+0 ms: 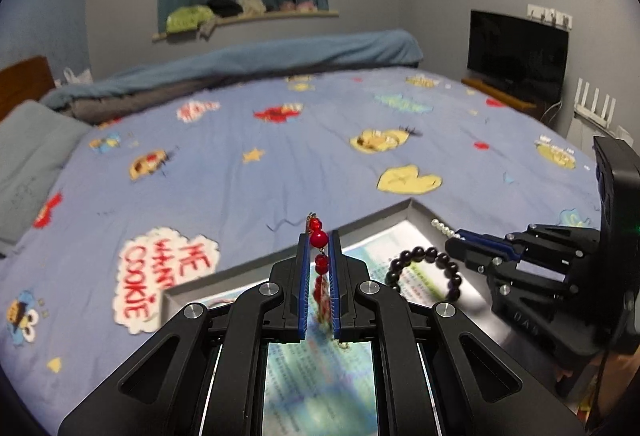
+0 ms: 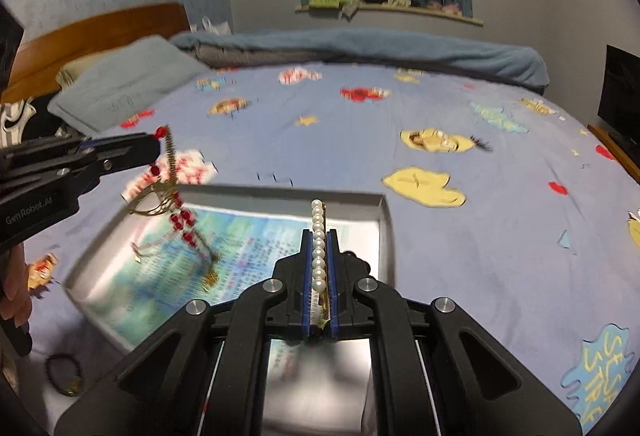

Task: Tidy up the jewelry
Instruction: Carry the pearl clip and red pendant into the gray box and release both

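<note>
My left gripper (image 1: 319, 236) is shut on a red bead necklace (image 1: 319, 238) with a gold chain, which dangles over the grey tray (image 1: 416, 213). In the right wrist view the left gripper (image 2: 154, 144) is at the left and the necklace (image 2: 176, 212) hangs down into the tray (image 2: 380, 204). My right gripper (image 2: 319, 234) is shut on a white pearl strand (image 2: 318, 236), held above the tray. In the left wrist view the right gripper (image 1: 450, 242) also carries a dark bead bracelet (image 1: 426, 270) hanging below it, with pearls (image 1: 442, 226) showing at its tip.
The tray lies on a bed with a blue cartoon-print sheet (image 1: 280, 164) and has a printed paper (image 2: 240, 248) in its bottom. Another dark bracelet (image 2: 64, 374) lies on the sheet left of the tray. Pillow (image 2: 120, 84), folded blanket (image 1: 260, 60), TV (image 1: 516, 56) surround.
</note>
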Action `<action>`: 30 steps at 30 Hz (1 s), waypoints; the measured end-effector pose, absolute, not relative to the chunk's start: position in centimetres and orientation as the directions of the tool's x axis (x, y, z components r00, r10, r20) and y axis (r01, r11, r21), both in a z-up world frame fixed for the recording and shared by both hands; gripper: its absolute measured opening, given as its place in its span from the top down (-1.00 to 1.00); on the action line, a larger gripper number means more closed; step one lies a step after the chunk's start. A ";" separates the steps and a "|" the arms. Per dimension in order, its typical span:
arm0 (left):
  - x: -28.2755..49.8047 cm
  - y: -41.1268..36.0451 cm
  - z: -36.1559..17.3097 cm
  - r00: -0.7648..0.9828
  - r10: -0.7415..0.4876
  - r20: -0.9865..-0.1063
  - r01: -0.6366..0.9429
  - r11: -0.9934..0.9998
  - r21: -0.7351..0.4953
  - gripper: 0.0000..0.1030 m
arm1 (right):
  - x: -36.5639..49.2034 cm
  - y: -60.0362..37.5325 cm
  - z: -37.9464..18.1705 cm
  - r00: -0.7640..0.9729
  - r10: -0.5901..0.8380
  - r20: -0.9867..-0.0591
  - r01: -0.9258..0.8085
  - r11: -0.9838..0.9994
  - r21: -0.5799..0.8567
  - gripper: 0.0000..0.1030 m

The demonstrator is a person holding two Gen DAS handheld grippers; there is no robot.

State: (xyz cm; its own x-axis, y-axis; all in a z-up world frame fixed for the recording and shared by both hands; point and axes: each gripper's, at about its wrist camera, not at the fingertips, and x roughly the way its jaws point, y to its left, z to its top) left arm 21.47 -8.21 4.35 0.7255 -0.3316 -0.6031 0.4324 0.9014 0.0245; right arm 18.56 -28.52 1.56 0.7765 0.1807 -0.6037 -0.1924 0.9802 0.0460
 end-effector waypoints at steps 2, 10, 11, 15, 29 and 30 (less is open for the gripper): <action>22.8 -8.5 3.0 0.702 -0.322 -0.636 0.433 0.901 0.022 0.81 | 19.6 -28.3 0.5 0.747 0.169 -0.643 -0.194 0.980 0.033 0.88; 25.7 -7.8 -1.5 0.646 -0.223 -0.730 0.365 0.930 0.039 0.81 | 21.0 -28.2 -1.5 0.704 0.169 -0.689 -0.199 0.979 0.038 0.88; 25.9 -7.6 -1.7 0.641 -0.210 -0.738 0.350 0.936 0.038 0.81 | 20.9 -28.1 -1.6 0.704 0.167 -0.691 -0.200 0.979 0.033 0.88; 26.5 -7.2 -1.9 0.636 -0.133 -0.760 0.299 0.951 0.084 0.81 | 21.2 -28.0 -2.0 0.691 0.159 -0.706 -0.200 0.979 0.025 0.88; 25.8 -5.5 -0.6 0.652 -0.117 -0.749 0.232 0.971 0.049 0.26 | 20.2 -28.3 -1.0 0.718 0.155 -0.678 -0.188 0.982 0.025 0.45; 25.6 -5.4 -0.3 0.656 -0.114 -0.746 0.227 0.973 0.051 0.21 | 20.1 -28.3 -0.7 0.722 0.154 -0.675 -0.187 0.982 0.025 0.45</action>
State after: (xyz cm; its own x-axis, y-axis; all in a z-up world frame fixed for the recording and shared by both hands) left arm 25.57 -5.40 -0.35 0.6561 -0.1141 -0.7460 0.2272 0.9725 0.0511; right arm 20.11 -28.34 -0.73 0.7217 0.1543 -0.6748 -0.1866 0.9821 0.0250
